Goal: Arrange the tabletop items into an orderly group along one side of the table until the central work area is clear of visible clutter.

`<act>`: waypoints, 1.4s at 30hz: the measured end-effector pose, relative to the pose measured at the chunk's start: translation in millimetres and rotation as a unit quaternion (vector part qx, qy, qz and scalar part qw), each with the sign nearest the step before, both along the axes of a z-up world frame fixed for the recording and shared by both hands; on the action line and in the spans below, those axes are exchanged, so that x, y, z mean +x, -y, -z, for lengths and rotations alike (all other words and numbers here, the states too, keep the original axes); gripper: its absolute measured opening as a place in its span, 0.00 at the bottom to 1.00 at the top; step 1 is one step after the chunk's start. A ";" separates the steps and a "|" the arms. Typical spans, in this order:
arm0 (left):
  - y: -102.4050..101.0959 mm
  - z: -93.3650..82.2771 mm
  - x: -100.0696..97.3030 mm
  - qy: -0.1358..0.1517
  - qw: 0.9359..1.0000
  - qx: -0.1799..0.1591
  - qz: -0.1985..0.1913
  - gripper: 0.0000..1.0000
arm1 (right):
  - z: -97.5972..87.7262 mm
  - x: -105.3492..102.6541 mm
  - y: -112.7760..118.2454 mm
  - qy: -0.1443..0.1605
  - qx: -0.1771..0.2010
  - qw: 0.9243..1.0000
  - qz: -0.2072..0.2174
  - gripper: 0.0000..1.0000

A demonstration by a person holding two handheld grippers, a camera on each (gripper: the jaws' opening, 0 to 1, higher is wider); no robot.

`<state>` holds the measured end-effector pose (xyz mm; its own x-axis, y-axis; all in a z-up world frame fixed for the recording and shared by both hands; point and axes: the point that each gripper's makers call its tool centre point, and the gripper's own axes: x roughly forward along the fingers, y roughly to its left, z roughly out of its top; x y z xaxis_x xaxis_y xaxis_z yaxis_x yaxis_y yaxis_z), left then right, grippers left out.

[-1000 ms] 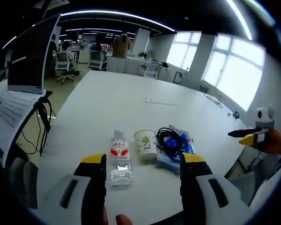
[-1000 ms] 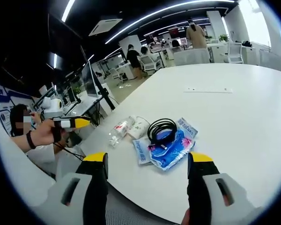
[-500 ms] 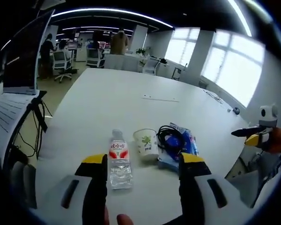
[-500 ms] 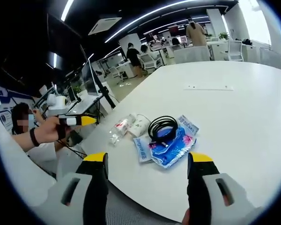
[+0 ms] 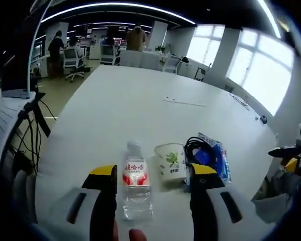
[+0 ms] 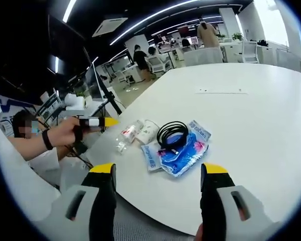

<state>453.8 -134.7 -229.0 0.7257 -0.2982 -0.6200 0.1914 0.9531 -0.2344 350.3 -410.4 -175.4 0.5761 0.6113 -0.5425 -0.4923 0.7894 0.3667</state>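
White table with a small cluster near its edge

We see a wide white table (image 5: 130,105); on it a water bottle (image 5: 136,178) lies flat, a paper cup (image 5: 171,161) on its side just beside it, then blue packets (image 6: 183,149) carrying a coiled black cable (image 6: 171,134). A thin white strip (image 5: 184,102) lies well apart.

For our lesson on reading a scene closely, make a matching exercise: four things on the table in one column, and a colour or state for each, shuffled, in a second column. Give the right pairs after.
Things:
1. bottle
2. cup
3. cable
4. packets

Descriptions:
A. black, coiled
B. blue, lying flat under the coil
C. clear, red label, lying on its side
D. white, green print

Pairs: 1-C, 2-D, 3-A, 4-B
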 end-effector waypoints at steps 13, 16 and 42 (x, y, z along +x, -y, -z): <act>4.6 47.3 10.8 -0.069 0.997 0.019 -0.001 0.58 | 8.3 -1.8 4.2 -0.013 0.001 1.000 0.003 0.67; 5.0 53.9 14.1 -0.082 0.996 0.029 0.004 0.58 | 9.3 -1.3 4.5 -0.014 0.000 1.000 0.000 0.67; 4.8 98.2 29.0 -0.198 0.978 0.065 0.023 0.42 | 15.9 7.8 17.7 -0.025 -0.002 1.000 0.010 0.67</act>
